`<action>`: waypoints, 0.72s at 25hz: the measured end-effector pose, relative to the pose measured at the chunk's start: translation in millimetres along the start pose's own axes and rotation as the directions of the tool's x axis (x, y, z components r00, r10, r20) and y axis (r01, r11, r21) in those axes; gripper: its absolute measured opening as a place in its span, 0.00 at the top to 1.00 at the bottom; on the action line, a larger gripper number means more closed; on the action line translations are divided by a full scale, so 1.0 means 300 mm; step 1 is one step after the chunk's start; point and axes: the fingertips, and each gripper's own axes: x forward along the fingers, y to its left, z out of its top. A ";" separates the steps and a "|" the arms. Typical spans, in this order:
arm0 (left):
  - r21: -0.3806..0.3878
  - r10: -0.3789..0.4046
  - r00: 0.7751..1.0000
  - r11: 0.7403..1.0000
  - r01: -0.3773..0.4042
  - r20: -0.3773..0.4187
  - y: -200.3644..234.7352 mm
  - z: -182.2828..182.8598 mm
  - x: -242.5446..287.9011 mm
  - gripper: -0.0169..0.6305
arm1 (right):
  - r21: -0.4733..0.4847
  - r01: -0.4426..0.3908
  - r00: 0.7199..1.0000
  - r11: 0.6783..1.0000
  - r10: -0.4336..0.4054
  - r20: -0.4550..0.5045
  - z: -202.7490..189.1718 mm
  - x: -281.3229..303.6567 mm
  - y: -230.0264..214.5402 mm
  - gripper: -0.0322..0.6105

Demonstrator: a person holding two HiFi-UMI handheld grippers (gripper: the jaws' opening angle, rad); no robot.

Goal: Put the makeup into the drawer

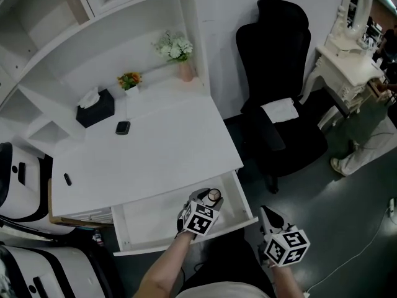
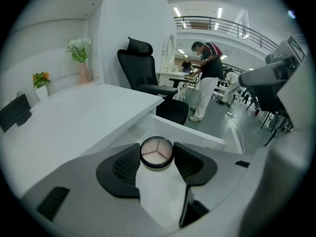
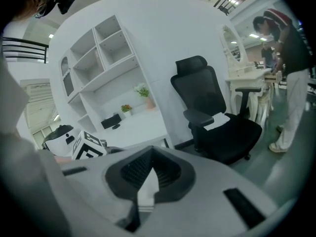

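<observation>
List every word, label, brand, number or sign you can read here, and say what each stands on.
No text can be read in any view.
The marker cubes, left and right, carry only black-and-white square patterns, no letters or numbers.
The makeup compact shows no label.
The black tissue box: any print is too small to tell.

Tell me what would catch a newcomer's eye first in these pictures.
The left tool grips a round makeup compact over the open drawer under the white desk. A black office chair stands just right of the desk.
</observation>
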 end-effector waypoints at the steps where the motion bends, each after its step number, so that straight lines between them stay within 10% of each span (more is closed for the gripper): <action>1: 0.005 -0.005 1.000 1.000 0.005 -0.011 0.000 -0.004 0.018 0.64 | 0.006 0.007 1.000 1.000 -0.007 0.000 -0.001 0.001 -0.010 0.95; 18: 0.021 -0.045 0.989 0.999 0.048 -0.138 0.006 -0.097 0.240 0.64 | 0.059 0.058 0.997 0.997 -0.054 -0.053 -0.037 0.037 -0.108 0.95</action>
